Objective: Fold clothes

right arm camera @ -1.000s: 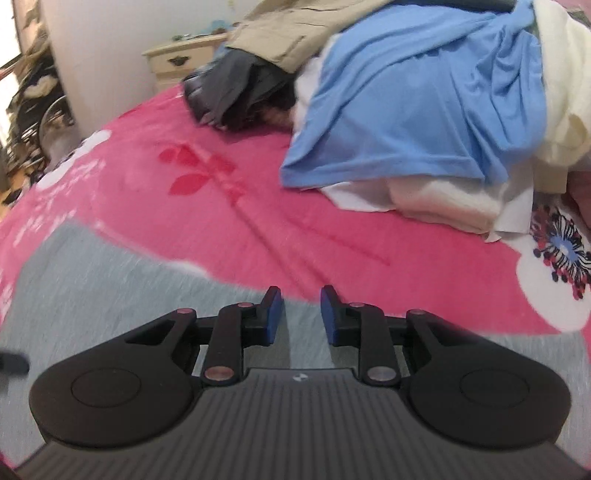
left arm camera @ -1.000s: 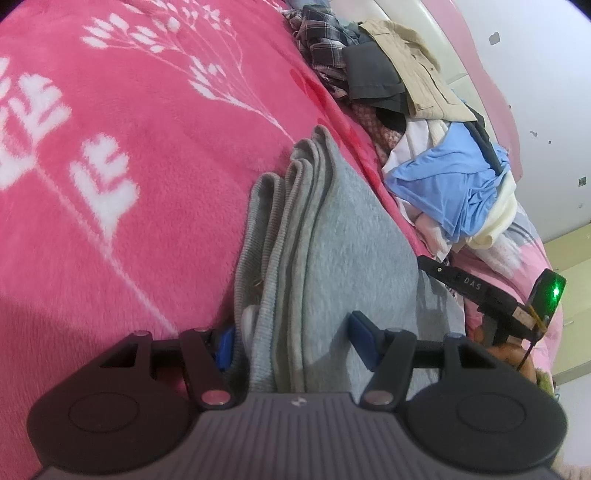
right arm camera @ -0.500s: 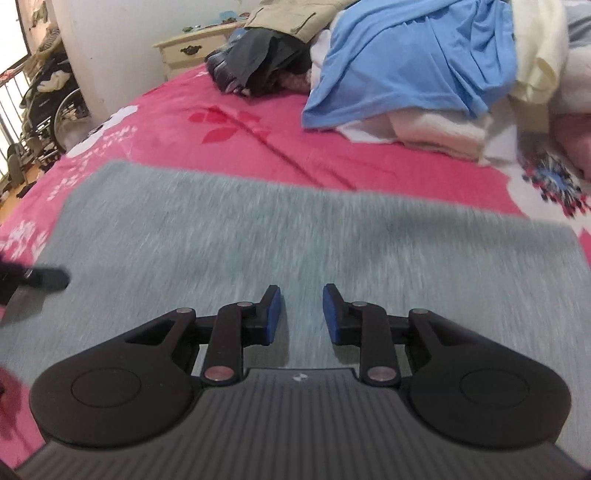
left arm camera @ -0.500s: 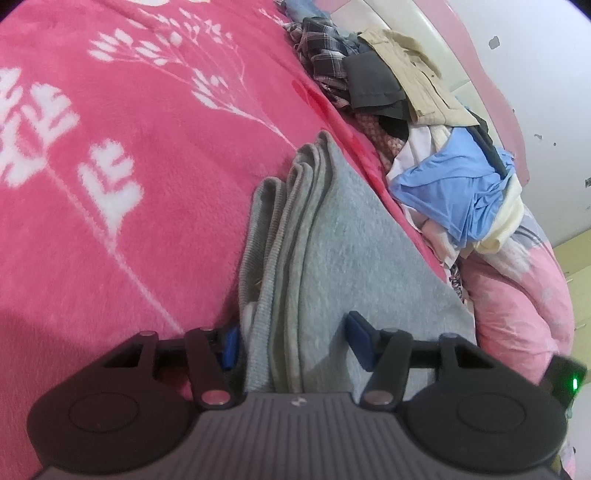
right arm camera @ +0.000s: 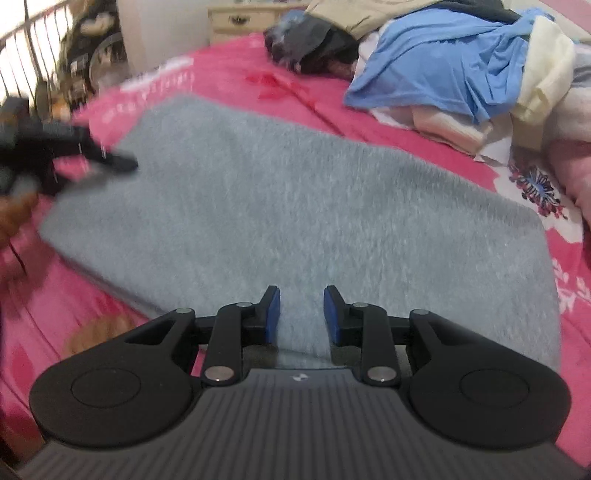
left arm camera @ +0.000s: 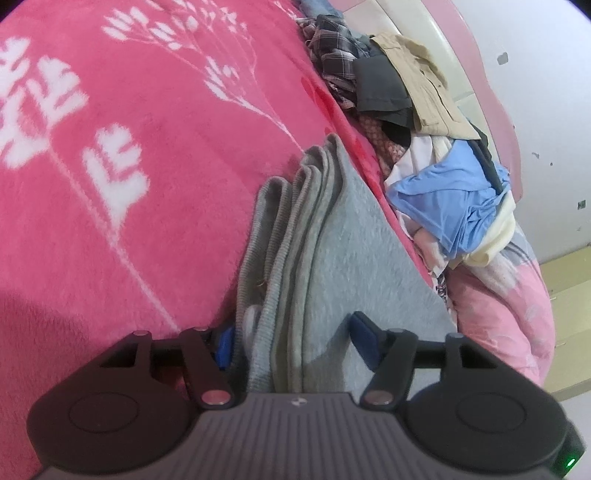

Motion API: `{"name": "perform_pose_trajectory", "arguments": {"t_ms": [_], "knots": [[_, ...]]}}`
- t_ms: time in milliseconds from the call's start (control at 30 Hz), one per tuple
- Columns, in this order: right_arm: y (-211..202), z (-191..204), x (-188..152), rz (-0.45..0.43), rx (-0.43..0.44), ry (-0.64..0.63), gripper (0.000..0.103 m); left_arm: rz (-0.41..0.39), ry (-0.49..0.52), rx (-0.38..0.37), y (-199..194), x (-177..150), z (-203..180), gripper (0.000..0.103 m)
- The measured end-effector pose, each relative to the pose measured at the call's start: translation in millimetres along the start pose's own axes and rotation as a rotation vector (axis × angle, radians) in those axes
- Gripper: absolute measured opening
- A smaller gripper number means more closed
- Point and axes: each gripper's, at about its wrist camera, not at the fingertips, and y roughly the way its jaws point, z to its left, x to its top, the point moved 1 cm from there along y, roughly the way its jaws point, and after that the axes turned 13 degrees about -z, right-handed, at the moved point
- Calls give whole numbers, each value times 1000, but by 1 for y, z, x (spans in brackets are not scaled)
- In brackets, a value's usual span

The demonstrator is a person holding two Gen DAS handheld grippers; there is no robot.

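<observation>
A grey garment point(left arm camera: 351, 251) lies folded in several layers on the pink blanket point(left arm camera: 129, 110). My left gripper point(left arm camera: 295, 339) has the stacked folded edge between its pads, one pad at the side of the stack and one on its top. Its jaws are opening slightly. In the right wrist view the same garment point(right arm camera: 295, 192) spreads out flat, with the left gripper point(right arm camera: 92, 158) blurred at its far left corner. My right gripper point(right arm camera: 301, 314) hovers over the garment's near edge, open by a narrow gap with nothing between its pads.
A heap of unfolded clothes point(left arm camera: 443, 184) sits beyond the garment, with a blue shirt point(right arm camera: 443, 62), cream, tan and dark pieces. A wooden nightstand point(right arm camera: 251, 18) stands behind the bed. Railings and clutter show at the far left. Pink bedding point(left arm camera: 498, 314) bulges on the right.
My right gripper has drawn back from the clothes heap across the grey garment, which now fills its view. It has left the left wrist view. The left gripper has stayed put.
</observation>
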Motion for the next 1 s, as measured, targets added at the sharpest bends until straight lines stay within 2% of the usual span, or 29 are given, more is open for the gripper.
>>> {"name": "perform_pose_trajectory", "arguments": {"t_ms": [167, 267, 367, 533, 733, 900, 933, 1000], "knots": [[23, 1, 18, -24, 78, 103, 25, -72, 116, 57, -6, -8, -17, 45], [38, -3, 24, -20, 78, 155, 25, -122, 170, 75, -12, -14, -31, 37], [39, -11, 26, -31, 68, 198, 25, -134, 125, 59, -19, -10, -36, 31], [30, -36, 23, -51, 51, 284, 25, -151, 106, 29, -30, -3, -59, 28], [13, -70, 12, -71, 27, 418, 25, -164, 139, -52, -37, 2, -112, 28], [16, -91, 4, -117, 80, 513, 26, -120, 202, -112, -25, -1, -164, 28], [22, -93, 1, -115, 96, 520, 26, -113, 212, -117, -22, -3, -173, 28], [33, -86, -8, -104, 92, 445, 25, -99, 224, -114, -14, -6, -189, 28]]}}
